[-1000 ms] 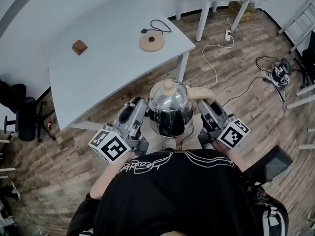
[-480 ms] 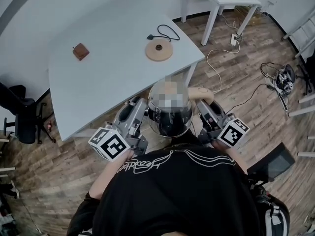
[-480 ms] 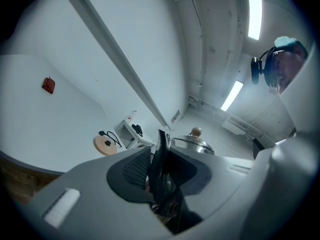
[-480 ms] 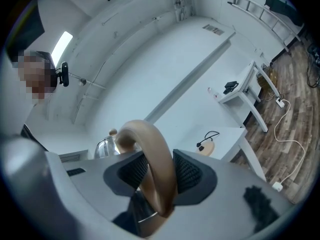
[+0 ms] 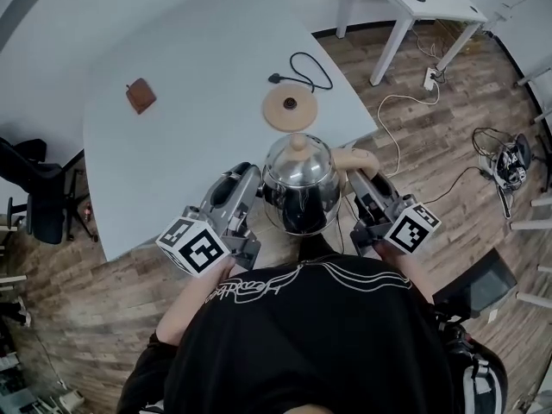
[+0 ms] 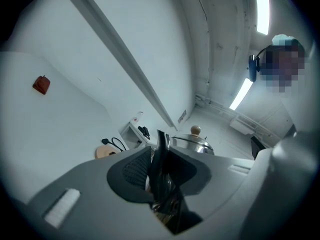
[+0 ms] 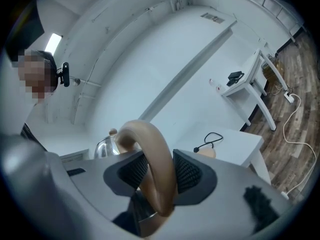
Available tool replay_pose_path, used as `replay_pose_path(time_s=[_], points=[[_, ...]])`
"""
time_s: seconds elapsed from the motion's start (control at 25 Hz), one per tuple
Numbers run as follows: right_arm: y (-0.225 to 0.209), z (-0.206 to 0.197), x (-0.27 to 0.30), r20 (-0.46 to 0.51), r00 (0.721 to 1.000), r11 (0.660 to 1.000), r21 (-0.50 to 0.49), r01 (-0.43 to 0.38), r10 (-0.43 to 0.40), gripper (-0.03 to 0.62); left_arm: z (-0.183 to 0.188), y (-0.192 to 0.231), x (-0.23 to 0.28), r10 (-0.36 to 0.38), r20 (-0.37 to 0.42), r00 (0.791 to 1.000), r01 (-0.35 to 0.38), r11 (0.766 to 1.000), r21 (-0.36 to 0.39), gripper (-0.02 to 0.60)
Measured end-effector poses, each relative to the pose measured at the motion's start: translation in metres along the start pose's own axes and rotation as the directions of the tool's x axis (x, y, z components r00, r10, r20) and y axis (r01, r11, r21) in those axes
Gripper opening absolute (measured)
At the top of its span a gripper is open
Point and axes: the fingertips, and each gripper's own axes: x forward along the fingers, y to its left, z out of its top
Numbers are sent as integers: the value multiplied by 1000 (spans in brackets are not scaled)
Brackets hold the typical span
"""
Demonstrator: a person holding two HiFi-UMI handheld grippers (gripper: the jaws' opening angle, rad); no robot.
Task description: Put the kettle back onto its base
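The steel kettle [image 5: 297,182], with a wooden knob on its lid, hangs in the air at the near edge of the grey table [image 5: 190,136]. My left gripper [image 5: 247,182] is shut on its dark spout [image 6: 161,156]. My right gripper [image 5: 357,176] is shut on its curved wooden handle [image 7: 151,156]. The round wooden base [image 5: 291,108] lies on the table just beyond the kettle, and its black cord [image 5: 308,68] curls behind it. The base also shows in the left gripper view [image 6: 103,152] and the right gripper view [image 7: 206,153].
A small brown object [image 5: 140,95] lies on the table's far left. A white desk [image 5: 414,3] stands at the back right. A white cable [image 5: 398,119] and a power strip lie on the wooden floor. A black chair [image 5: 39,201] stands at the left.
Both grippers have carried the kettle forward from above the floor to the table's near edge, closer to the base. The grips look unchanged.
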Motion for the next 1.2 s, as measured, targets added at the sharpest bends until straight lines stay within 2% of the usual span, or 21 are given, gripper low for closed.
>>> replay_pose_path(time_s=[0.28,0.56,1.0,1.2], points=[[-10,8,16,-11,999,997,-61,-44,44,155,2,11,12,-1,23,1000,0,999,32,87],[-69,51,98,-46,998,995,-80,-54,51,155,48,60,96,-19,13,1000,18,998,60,87],[-110,47,162,-139,983,978,-155,-142,120,153,68,115,140,-84,32,996,76,974,211,78],[-128,39,177,-170,980,963,-228,-143,105,144,65,134,153,-109,26,994,98,958,271,74]])
